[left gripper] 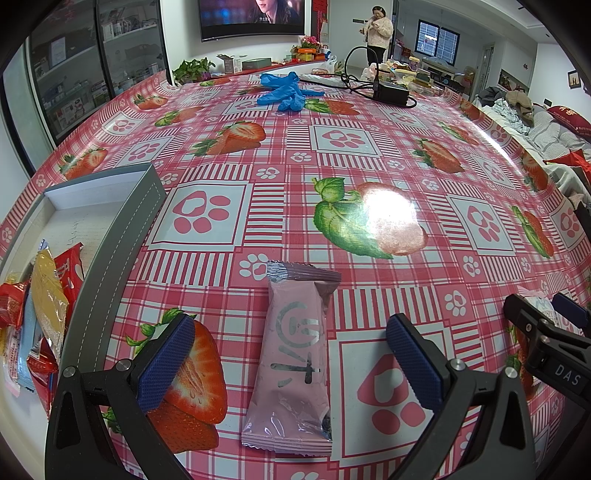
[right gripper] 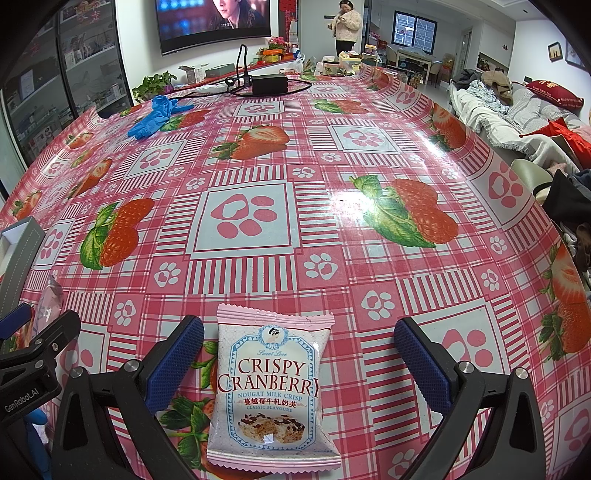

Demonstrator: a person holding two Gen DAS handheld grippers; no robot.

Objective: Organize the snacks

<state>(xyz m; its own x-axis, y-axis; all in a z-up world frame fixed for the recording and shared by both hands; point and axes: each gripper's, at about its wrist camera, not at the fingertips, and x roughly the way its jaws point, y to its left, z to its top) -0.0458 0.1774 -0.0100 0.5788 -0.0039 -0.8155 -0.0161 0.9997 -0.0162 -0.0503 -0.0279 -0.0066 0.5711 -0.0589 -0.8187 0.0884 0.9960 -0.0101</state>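
A long pink snack packet [left gripper: 295, 354] lies flat on the strawberry tablecloth, between the blue pads of my left gripper [left gripper: 291, 362], which stands open around it without touching. A white and pink Crispy Cranberry packet [right gripper: 269, 387] lies between the fingers of my right gripper [right gripper: 299, 362], also open with gaps on both sides. At the left a grey box [left gripper: 122, 236] with a white inside holds several snack packets [left gripper: 44, 306]. The right gripper's body [left gripper: 554, 347] shows at the right edge of the left wrist view.
Blue gloves [left gripper: 284, 90] and a black power adapter with cables [left gripper: 391, 92] lie at the table's far side. A person [left gripper: 378, 33] stands beyond the table. A sofa with piled clothes [right gripper: 517, 110] runs along the right. The box corner [right gripper: 22, 236] shows at left.
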